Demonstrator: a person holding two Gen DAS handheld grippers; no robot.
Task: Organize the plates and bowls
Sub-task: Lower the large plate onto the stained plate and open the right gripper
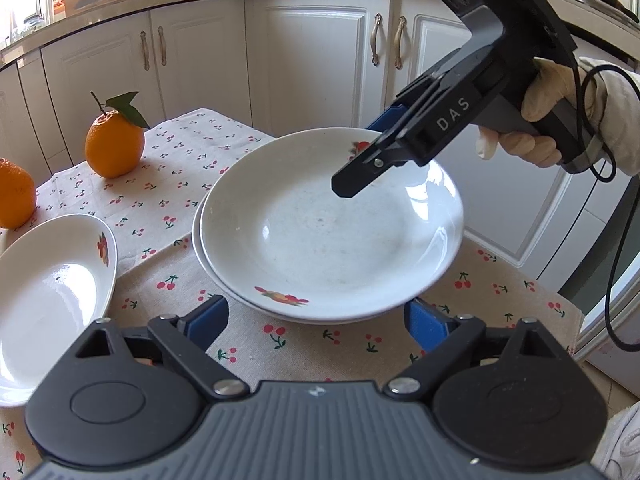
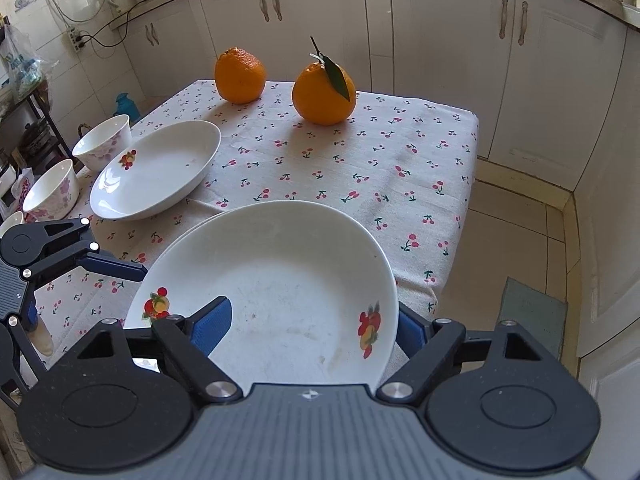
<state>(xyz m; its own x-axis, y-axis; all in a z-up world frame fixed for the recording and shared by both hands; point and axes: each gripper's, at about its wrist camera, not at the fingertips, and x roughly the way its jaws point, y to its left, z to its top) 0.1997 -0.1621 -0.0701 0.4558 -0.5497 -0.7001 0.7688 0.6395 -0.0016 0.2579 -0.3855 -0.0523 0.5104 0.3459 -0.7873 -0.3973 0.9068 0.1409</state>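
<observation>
- Desk (image 2: 420, 148) wore a cherry-print cloth, white kitchen cabinets (image 1: 316, 60) behind, two oranges (image 2: 324, 94) at the far end.
- Top plate (image 1: 332, 232), white with fruit decals, sat stacked on another near the desk's edge.
- Third plate (image 2: 156, 170) lay beside two bowls (image 2: 104, 142).
- Right tongs (image 2: 312, 328) straddled the top plate's rim, pads apart.
- Left tongs (image 1: 316, 320) were spread, empty.

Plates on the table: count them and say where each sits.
3. Top plate rests on a second plate near the table's front edge; a lone plate lies to their left, beside the bowls. More may lie hidden in the stack.
</observation>
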